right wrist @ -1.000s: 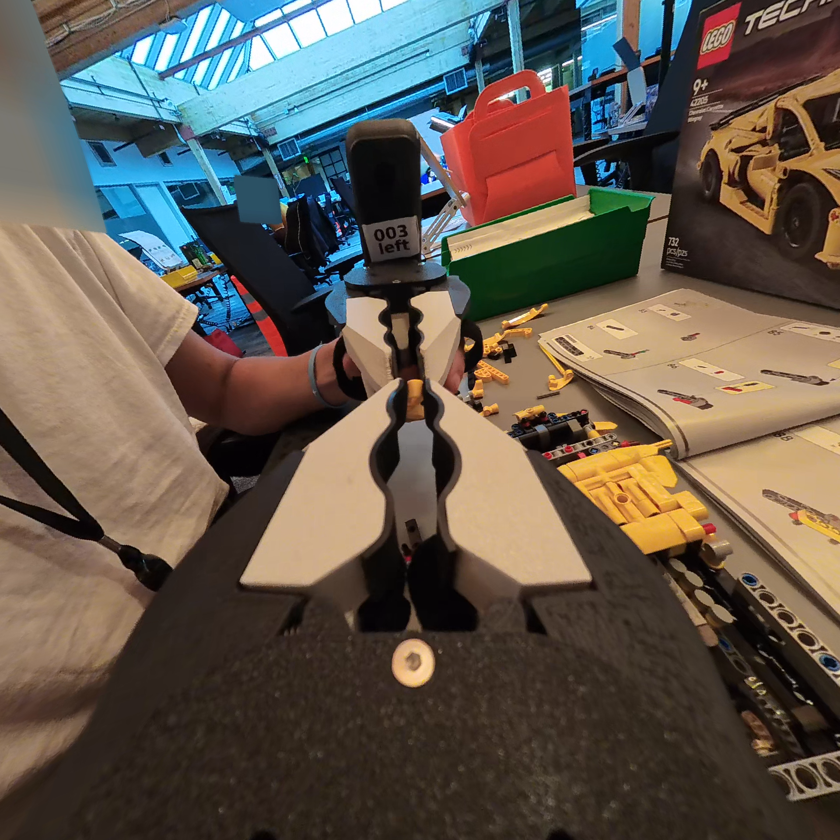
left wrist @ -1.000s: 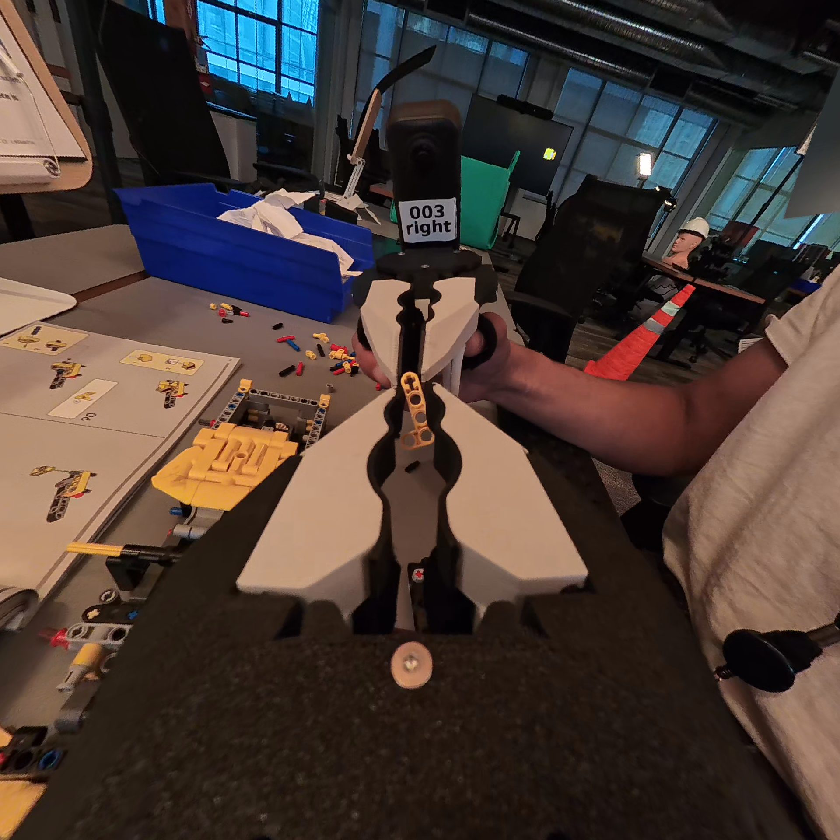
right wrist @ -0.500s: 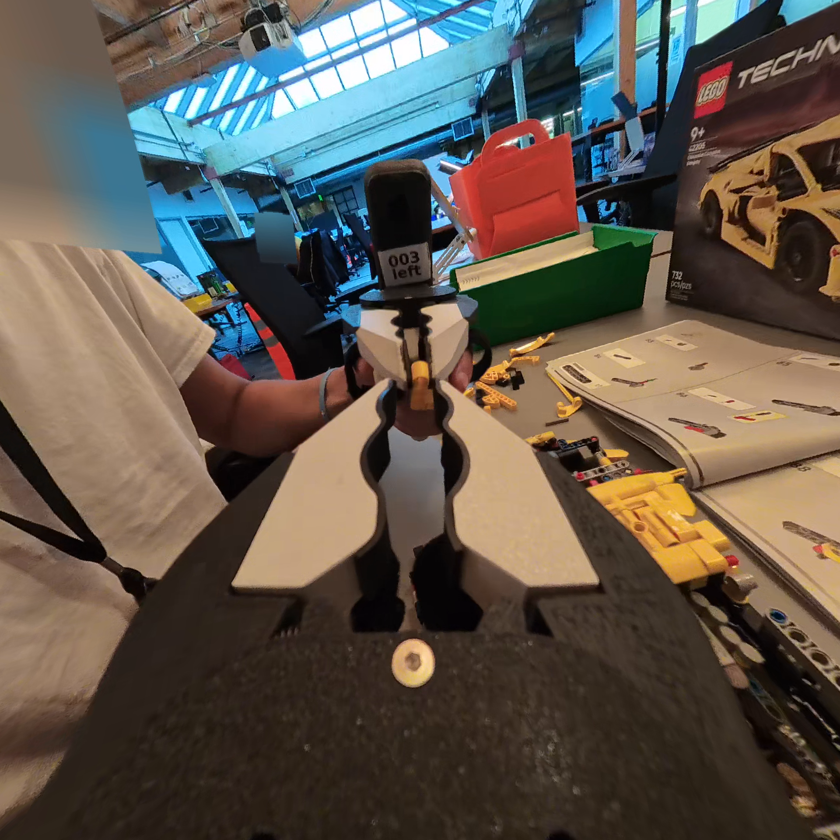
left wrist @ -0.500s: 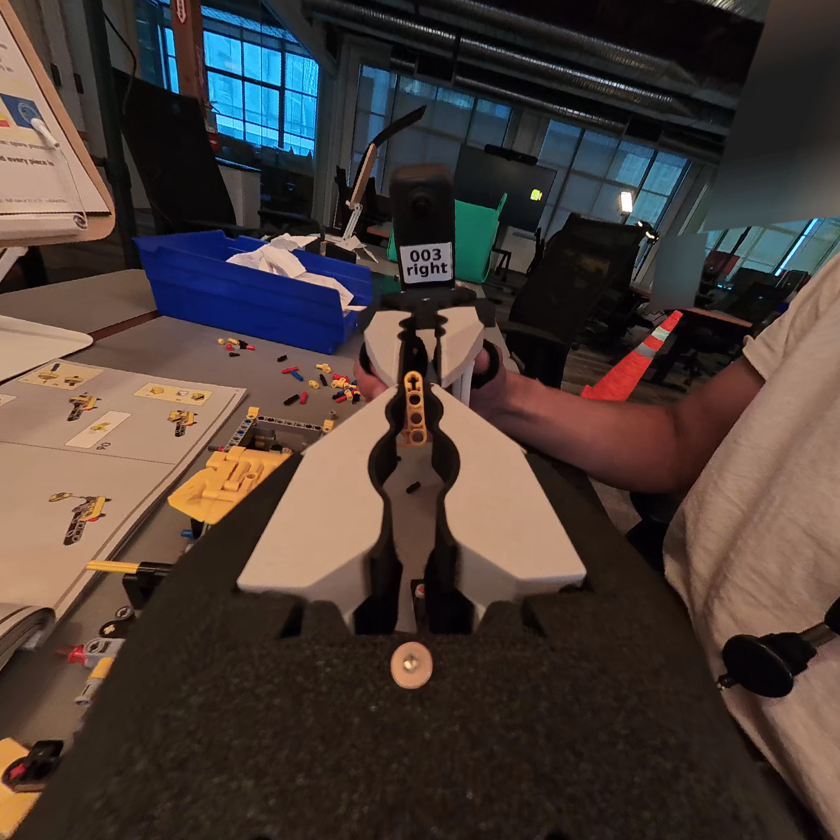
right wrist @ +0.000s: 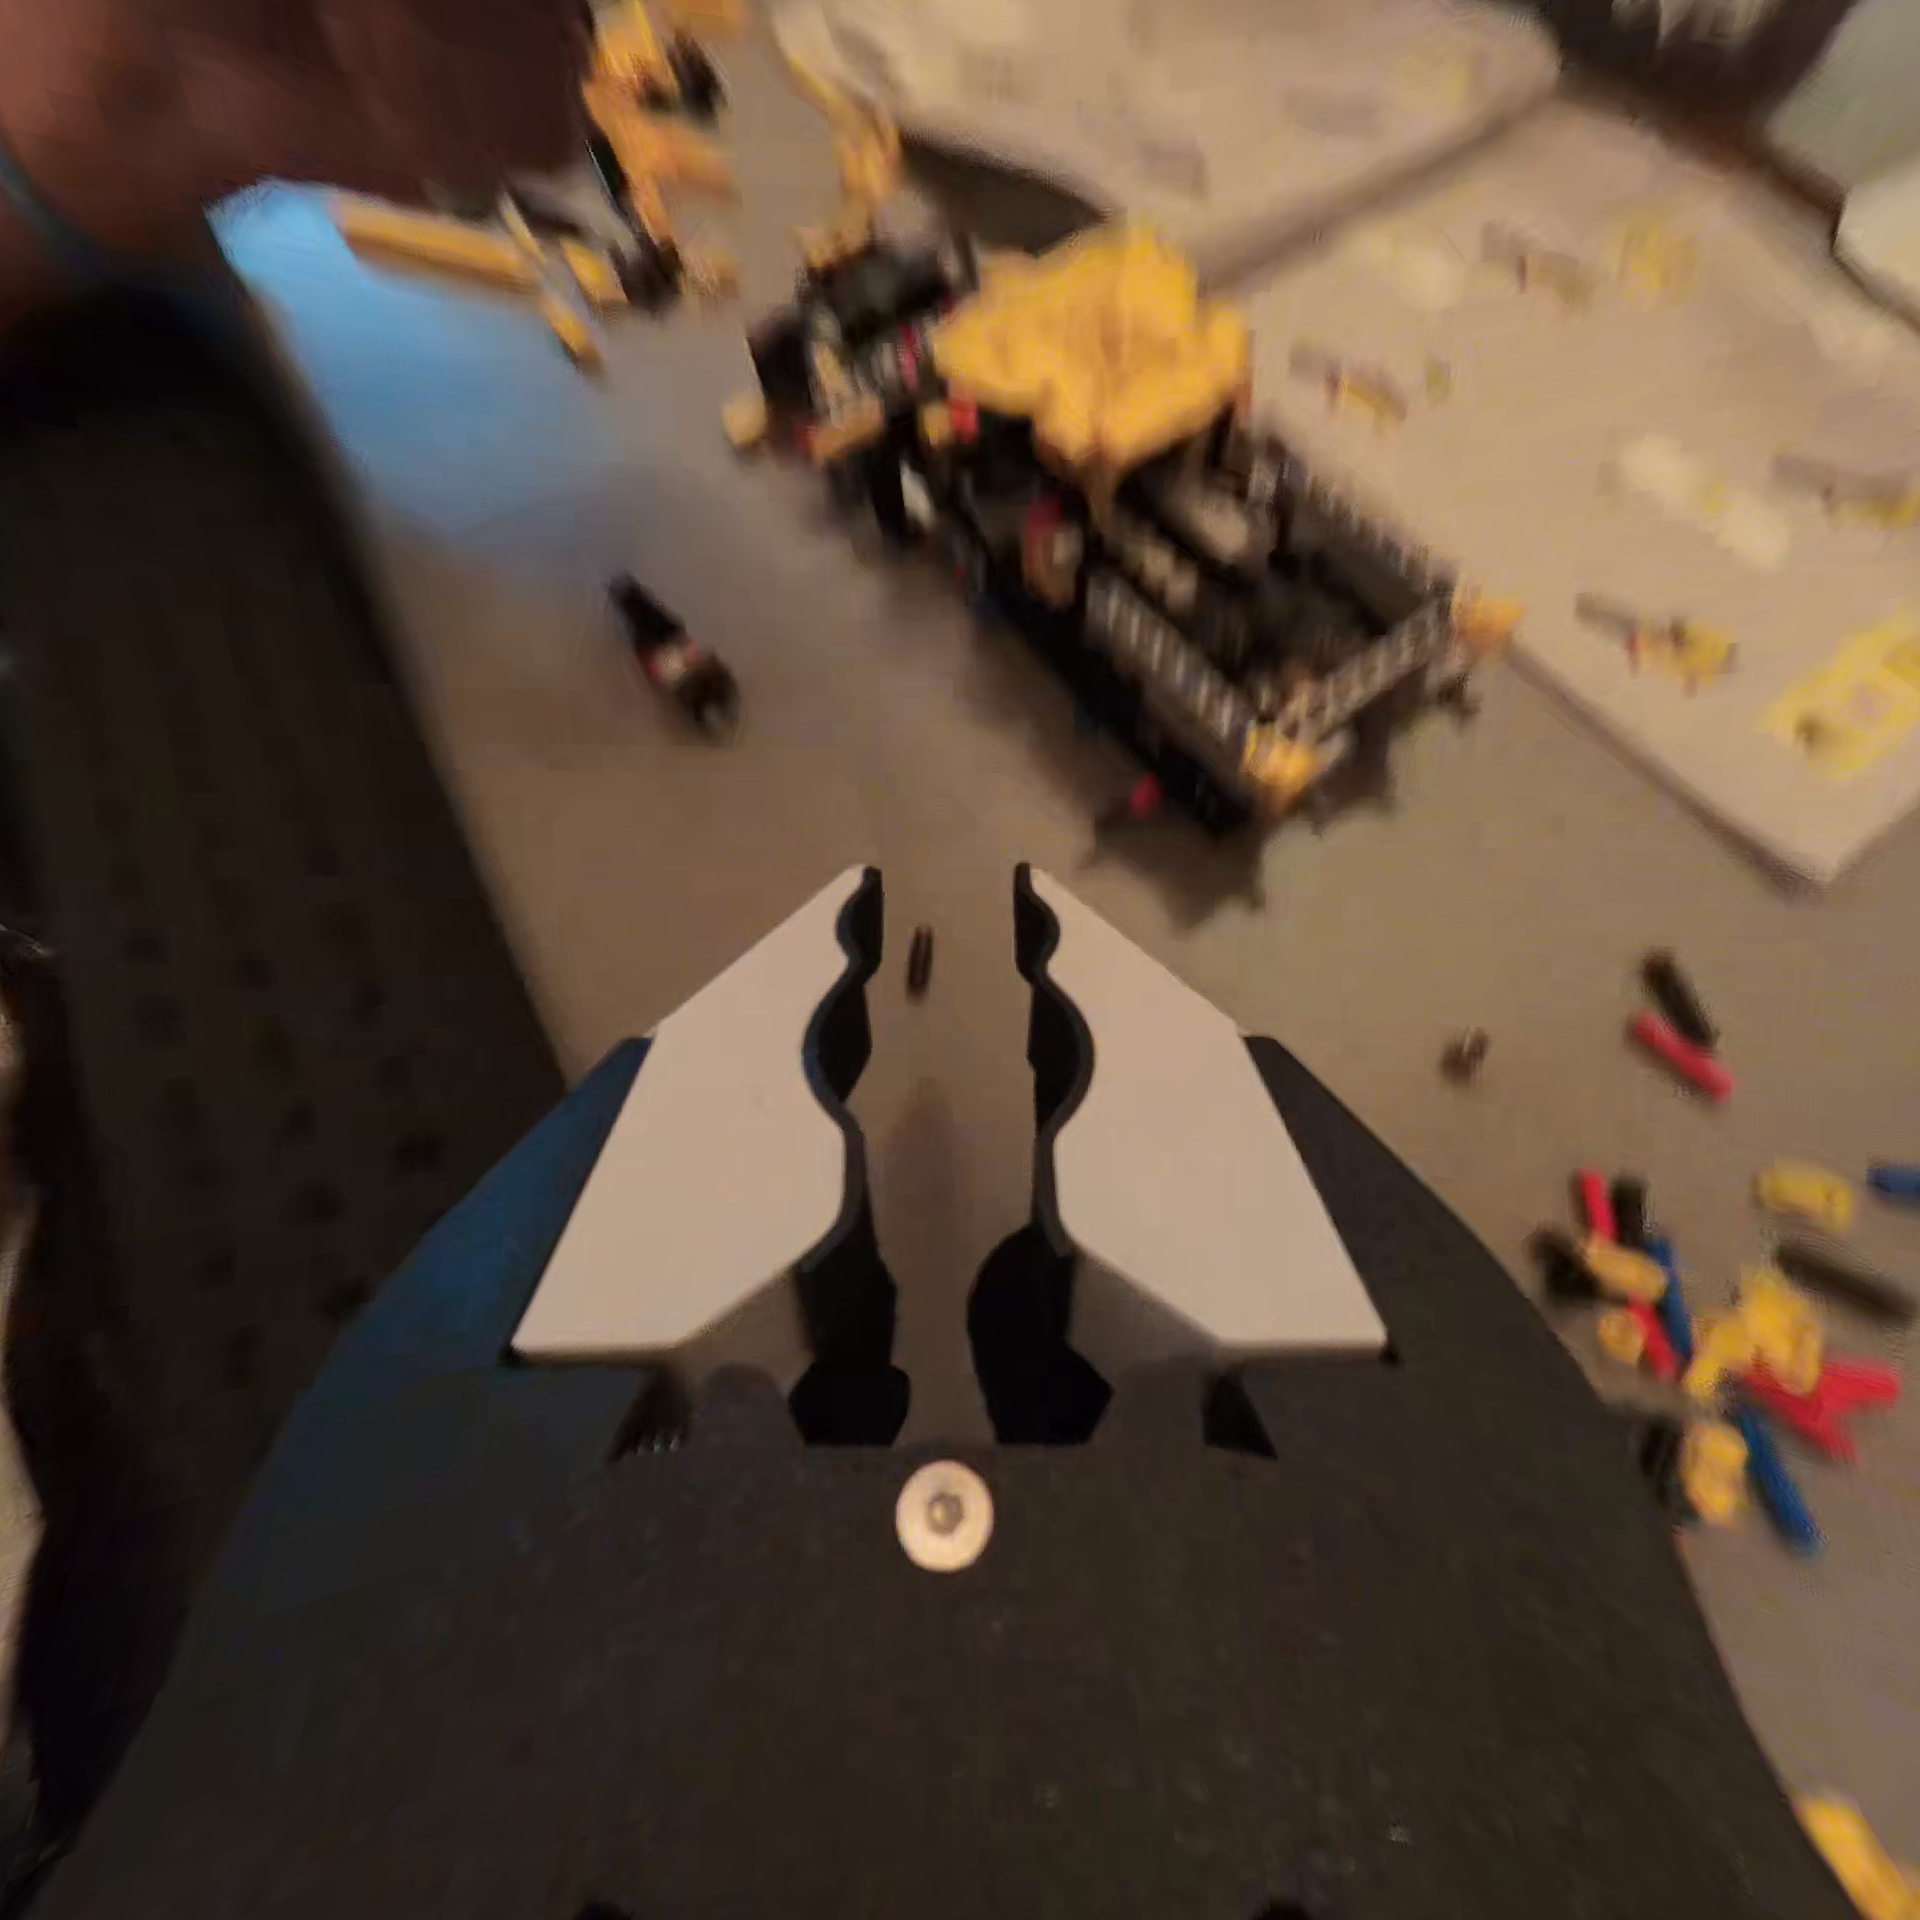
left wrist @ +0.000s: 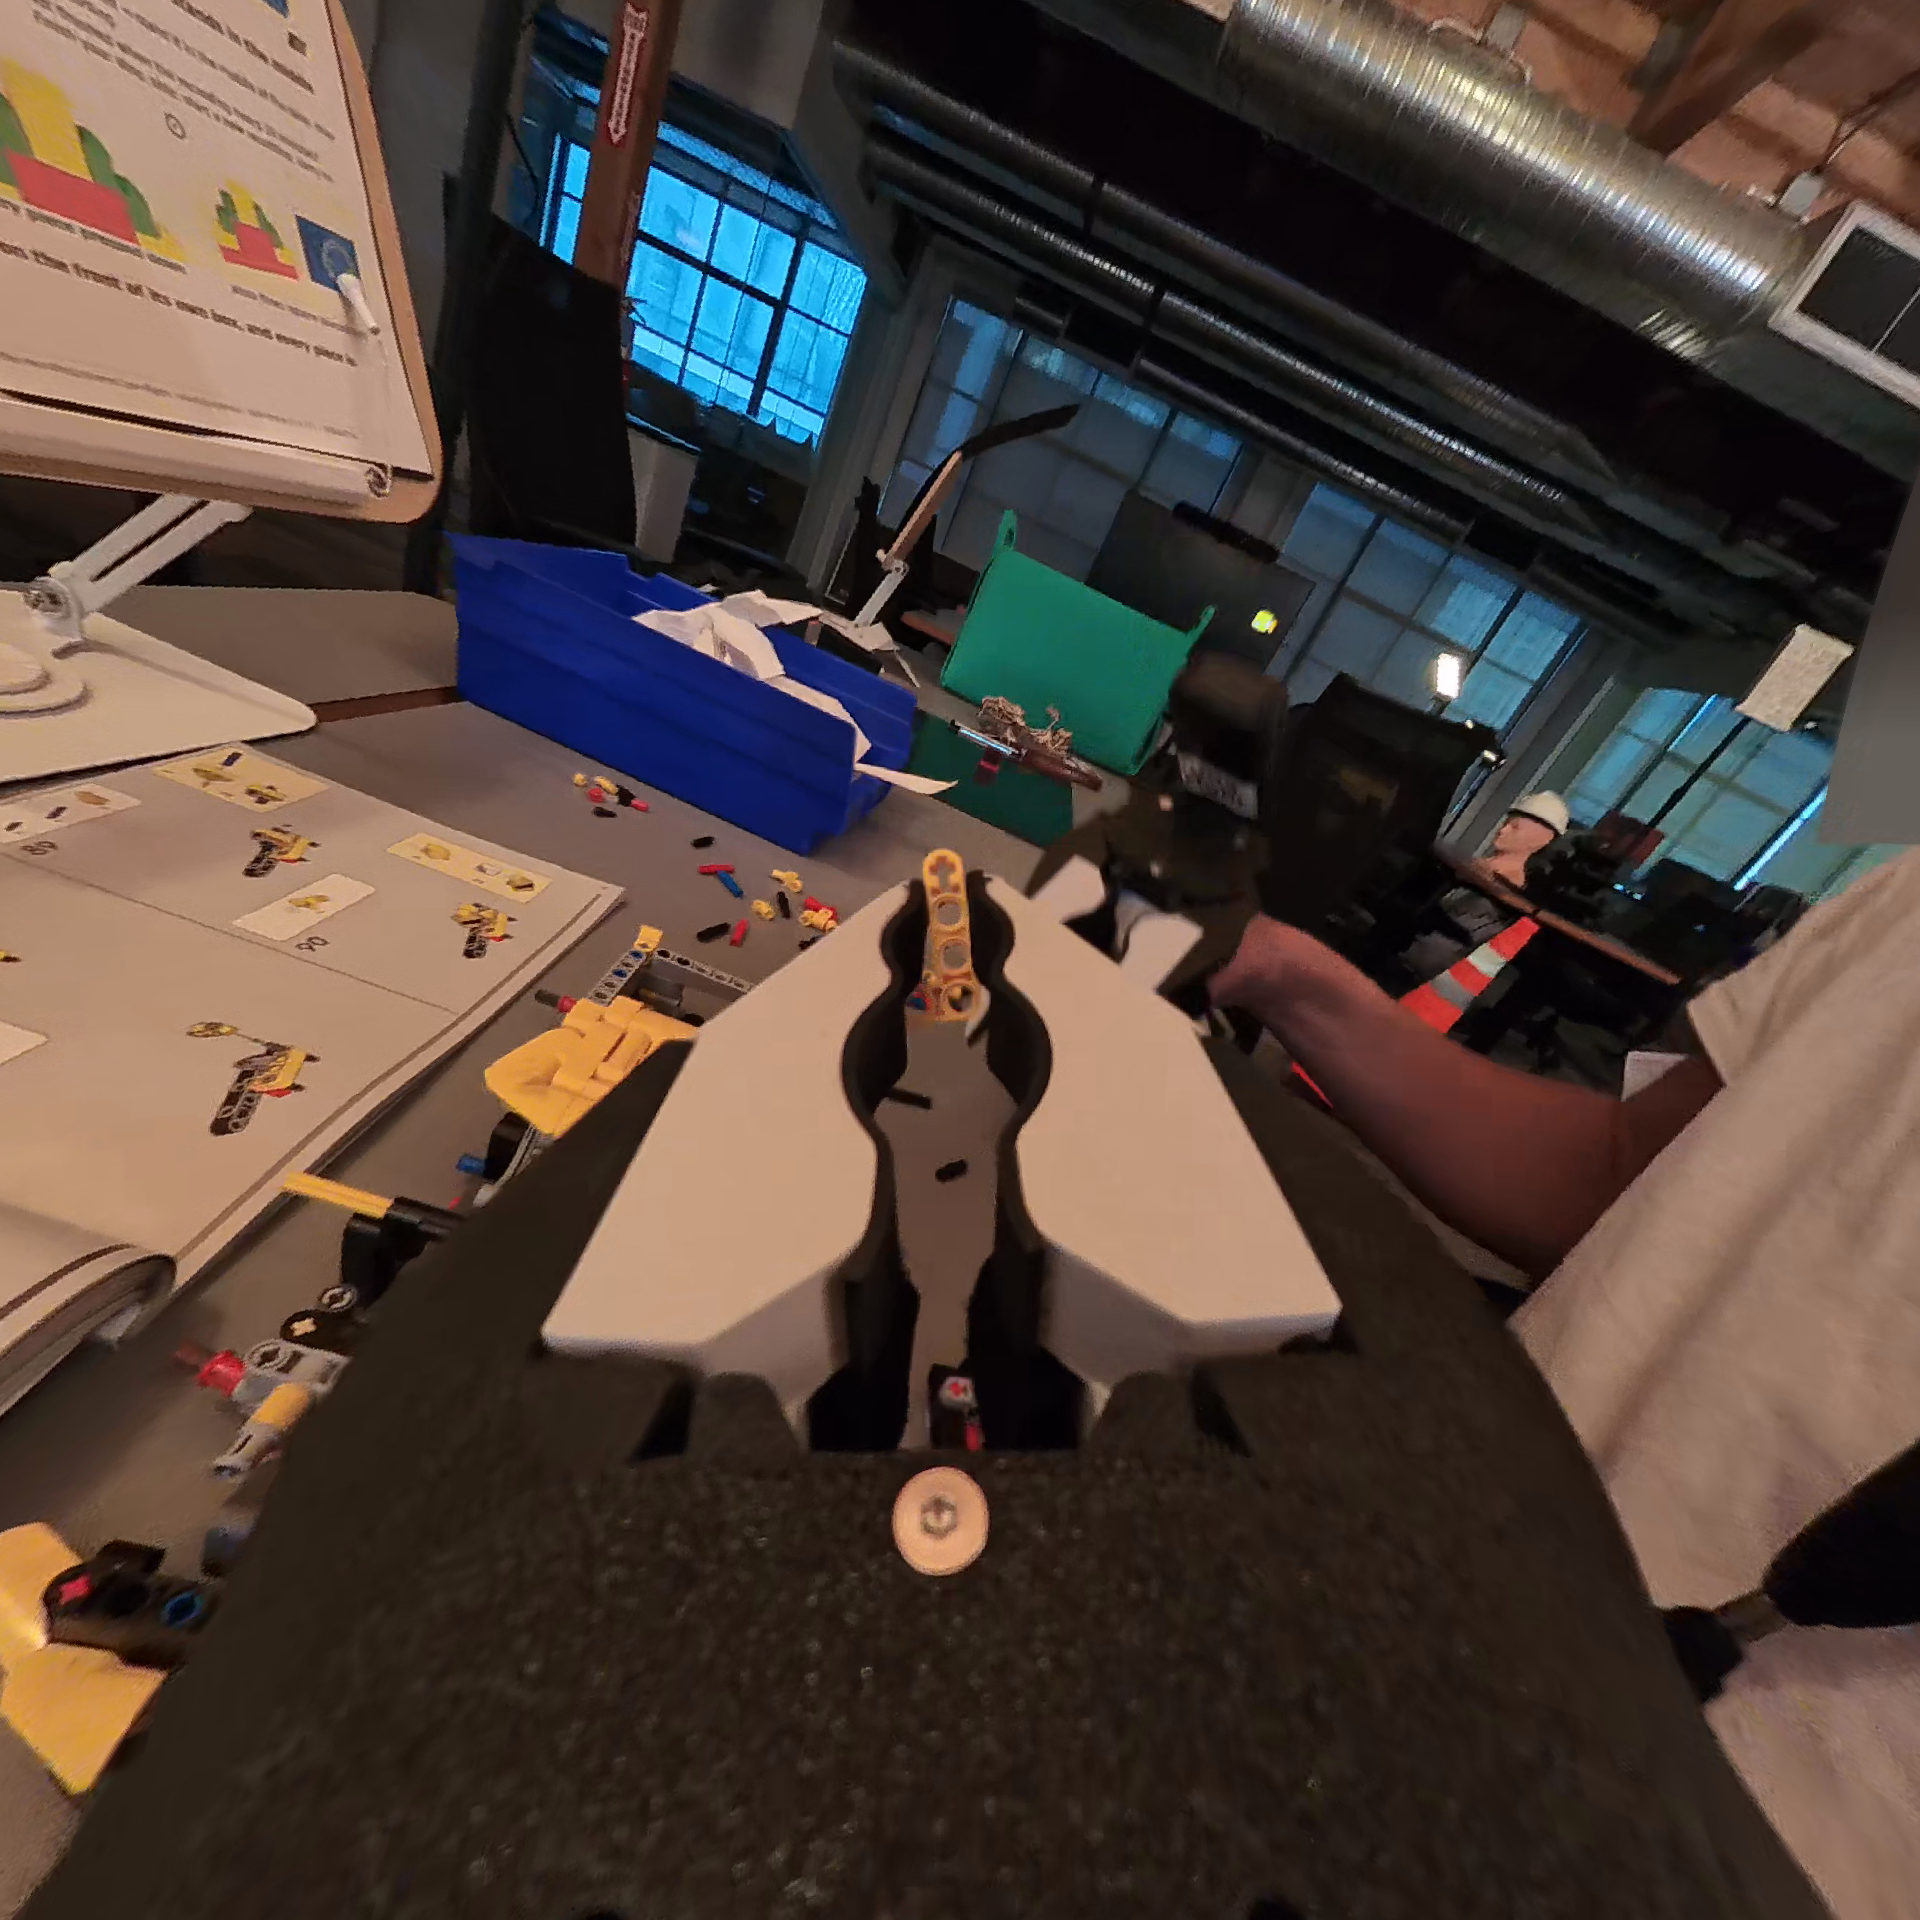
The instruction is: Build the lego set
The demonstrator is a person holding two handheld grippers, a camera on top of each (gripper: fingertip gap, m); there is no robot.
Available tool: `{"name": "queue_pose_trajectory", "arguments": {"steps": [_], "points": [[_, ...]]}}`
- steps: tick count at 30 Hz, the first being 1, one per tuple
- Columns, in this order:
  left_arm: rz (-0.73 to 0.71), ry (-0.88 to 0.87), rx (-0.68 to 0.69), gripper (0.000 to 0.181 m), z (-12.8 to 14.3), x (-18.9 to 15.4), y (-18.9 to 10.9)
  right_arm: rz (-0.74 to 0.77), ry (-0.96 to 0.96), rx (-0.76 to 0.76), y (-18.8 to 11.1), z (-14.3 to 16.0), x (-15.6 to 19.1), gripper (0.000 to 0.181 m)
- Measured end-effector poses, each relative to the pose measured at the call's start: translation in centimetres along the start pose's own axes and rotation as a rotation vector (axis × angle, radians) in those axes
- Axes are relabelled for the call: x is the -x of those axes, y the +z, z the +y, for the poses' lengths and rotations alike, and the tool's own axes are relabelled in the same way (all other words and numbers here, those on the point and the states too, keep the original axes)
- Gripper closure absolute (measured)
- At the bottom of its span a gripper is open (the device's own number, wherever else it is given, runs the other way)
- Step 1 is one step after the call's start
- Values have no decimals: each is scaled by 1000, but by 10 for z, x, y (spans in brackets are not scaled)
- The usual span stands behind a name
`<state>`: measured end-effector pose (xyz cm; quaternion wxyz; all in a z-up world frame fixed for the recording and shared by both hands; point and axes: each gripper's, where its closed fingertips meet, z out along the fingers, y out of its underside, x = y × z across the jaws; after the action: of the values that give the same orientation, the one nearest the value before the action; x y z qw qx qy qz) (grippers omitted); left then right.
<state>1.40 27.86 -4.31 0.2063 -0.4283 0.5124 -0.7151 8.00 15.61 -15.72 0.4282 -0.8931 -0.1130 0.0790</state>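
bare table (right wrist: pixel 914 790) ahead; model (right wrist: pixel 1164 540) blocks beyond.

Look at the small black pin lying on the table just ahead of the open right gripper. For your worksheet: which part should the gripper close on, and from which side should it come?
Close on the middle of the black pin, coming straight down. It lies flat, lengthwise between the tips of the right gripper, so the fingers meet its long sides. The picture is blurred; finer shape is unclear.
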Motion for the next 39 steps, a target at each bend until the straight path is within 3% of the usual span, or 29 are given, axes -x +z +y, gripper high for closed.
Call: {"name": "queue_pose_trajectory", "arguments": {"steps": [4,11,16,20,25,29,39], "points": [[-19,12,16,174,3,3,1,196,39,152,6,51,-12,156],[-14,-2,22,174,5,4,2,258,133,123,14,53,-31,161],[-18,-12,29,174,8,8,1,174,130,138,21,49,-24,163],[-20,-9,48,174,11,9,2,109,95,232,10,61,-26,163],[-10,-6,50,174,11,7,2,29,75,211,7,63,-19,161],[-4,-17,41,174,10,8,1,0,-43,188,0,54,-27,160],[-16,-15,64,174,16,12,3,-286,-479,116,21,22,-44,155]]}}
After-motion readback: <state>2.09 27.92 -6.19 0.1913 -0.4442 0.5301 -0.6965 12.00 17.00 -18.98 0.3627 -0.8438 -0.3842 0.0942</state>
